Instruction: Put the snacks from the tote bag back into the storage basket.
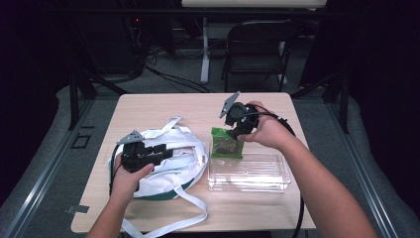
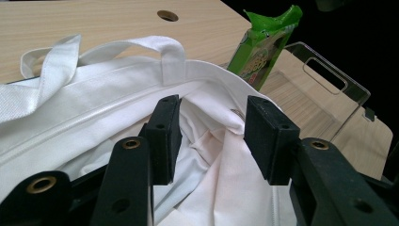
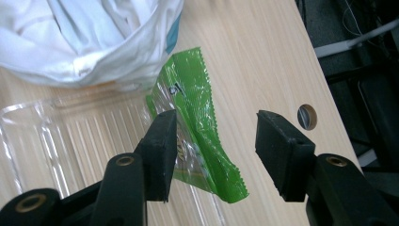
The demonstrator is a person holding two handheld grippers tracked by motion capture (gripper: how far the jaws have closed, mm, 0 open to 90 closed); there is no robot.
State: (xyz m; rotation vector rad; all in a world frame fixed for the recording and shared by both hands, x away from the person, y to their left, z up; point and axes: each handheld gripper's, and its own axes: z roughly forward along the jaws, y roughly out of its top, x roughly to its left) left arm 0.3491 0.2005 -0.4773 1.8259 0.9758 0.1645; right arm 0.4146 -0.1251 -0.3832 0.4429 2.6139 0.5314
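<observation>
Your left hand-held gripper (image 2: 211, 141) hangs with jaws apart over the mouth of the white tote bag (image 1: 185, 158) near the surface's (image 1: 148, 106) left edge. Your right hand-held gripper (image 3: 214, 155), jaws apart, hovers at the green snack packet (image 3: 197, 127) leaning on the clear plastic tray's (image 1: 257, 181) far-left corner

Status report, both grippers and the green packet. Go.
Left gripper open over white bag. Right gripper open, straddling green packet. Packet leans on clear tray.
</observation>
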